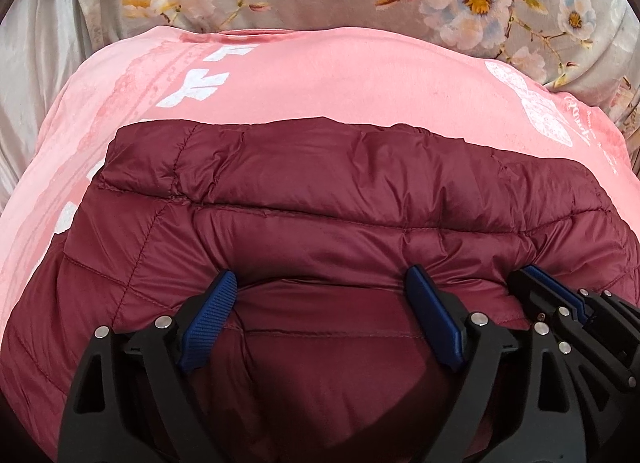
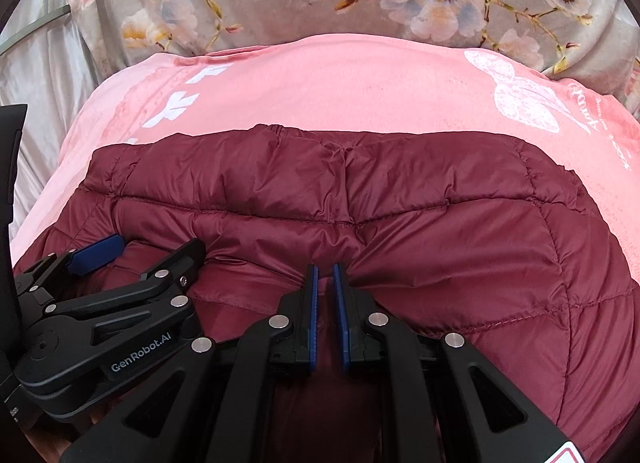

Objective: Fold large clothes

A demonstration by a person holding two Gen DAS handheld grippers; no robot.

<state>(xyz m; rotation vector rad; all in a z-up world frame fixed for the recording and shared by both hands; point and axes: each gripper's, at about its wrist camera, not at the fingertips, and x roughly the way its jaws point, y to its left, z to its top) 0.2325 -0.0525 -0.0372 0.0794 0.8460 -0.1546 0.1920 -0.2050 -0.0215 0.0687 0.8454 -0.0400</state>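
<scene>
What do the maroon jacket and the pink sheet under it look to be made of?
Maroon jacket: likely thin nylon or polyester shell over padding; it has a slight sheen, fine wrinkles and puffy stitched quilting. Pink sheet: soft matte fabric, perhaps brushed cotton or fleece, with white printed motifs.

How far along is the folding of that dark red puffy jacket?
Partly done, it seems: the maroon jacket already lies doubled into a compact rectangle on the pink blanket. In hand: the right gripper looks nearly shut at a bunched near edge, while the left gripper sits open on the fabric beside it. Probably left: a final fold and smoothing.
</scene>
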